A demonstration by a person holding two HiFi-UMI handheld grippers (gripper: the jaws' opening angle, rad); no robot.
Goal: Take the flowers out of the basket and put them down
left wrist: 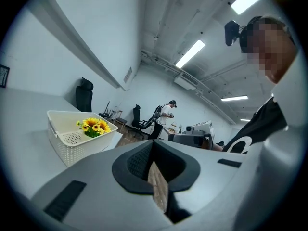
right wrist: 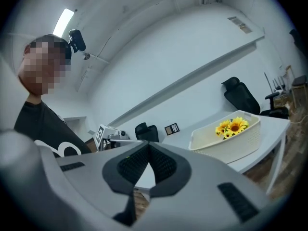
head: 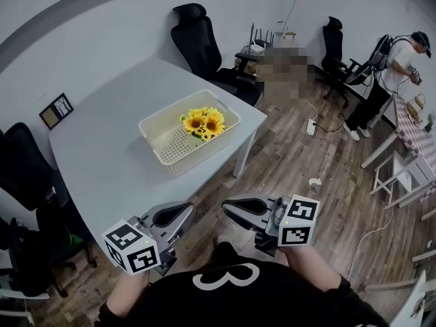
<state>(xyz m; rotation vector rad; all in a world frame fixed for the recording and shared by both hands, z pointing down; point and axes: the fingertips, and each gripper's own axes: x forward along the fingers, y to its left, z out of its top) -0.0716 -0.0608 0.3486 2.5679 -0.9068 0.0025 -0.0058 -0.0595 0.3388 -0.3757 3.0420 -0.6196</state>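
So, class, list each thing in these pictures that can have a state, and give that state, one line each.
left tool: shut, nothing between its jaws, touching nothing.
right tool: shut, nothing between its jaws, touching nothing.
flowers: inside the basket at one end, not yet taken out.
basket: upright on the table, open-topped, holding only the flowers.
table: bearing the basket near one corner.
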